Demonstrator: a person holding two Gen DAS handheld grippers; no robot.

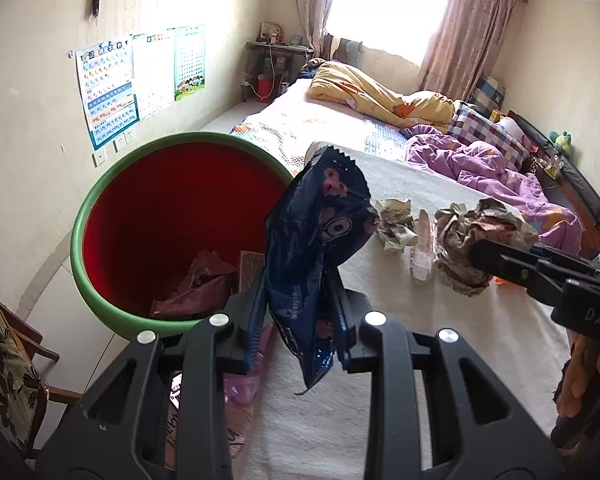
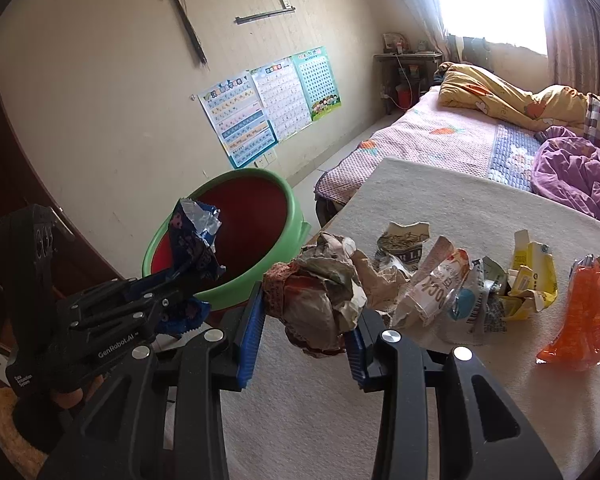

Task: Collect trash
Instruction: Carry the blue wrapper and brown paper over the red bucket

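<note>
The left gripper (image 1: 300, 308) pinches a glossy dark-blue foil snack wrapper (image 1: 320, 240) between its ribbed blue pads; the wrapper stands crinkled and upright at the centre of the left wrist view, its serrated top edge folded over, right beside the rim of a round green plastic bin (image 1: 100, 216) with a smooth red lining. Inside the bin, at lower left of that view, lie a crumpled dark-red wrapper (image 1: 204, 284) and a flat brownish card piece (image 1: 250, 270). In the right wrist view the right gripper (image 2: 306, 326) has its fingers (image 2: 252, 328) closed on a wrinkled ball of brownish paper (image 2: 320, 300), lifted just above the pale, felt-like cloth of the table (image 2: 440, 200). To the right of the ball, spread over the table, lie more scraps: a torn printed paper (image 2: 404, 244), a shiny clear-and-white plastic wrapper (image 2: 436, 288), a crushed yellow carton (image 2: 534, 276) and a translucent orange plastic packet (image 2: 584, 320) with a flared base at the right edge. The left gripper shows there at lower left, holding the blue wrapper over the bin's near rim. Behind the table runs a bed (image 2: 440, 136) with a knobbly pink quilted cover, a rumpled yellow duvet (image 2: 512, 96) and a purple one (image 2: 580, 176); glossy paper charts (image 2: 268, 100) hang on the cream wall.
</note>
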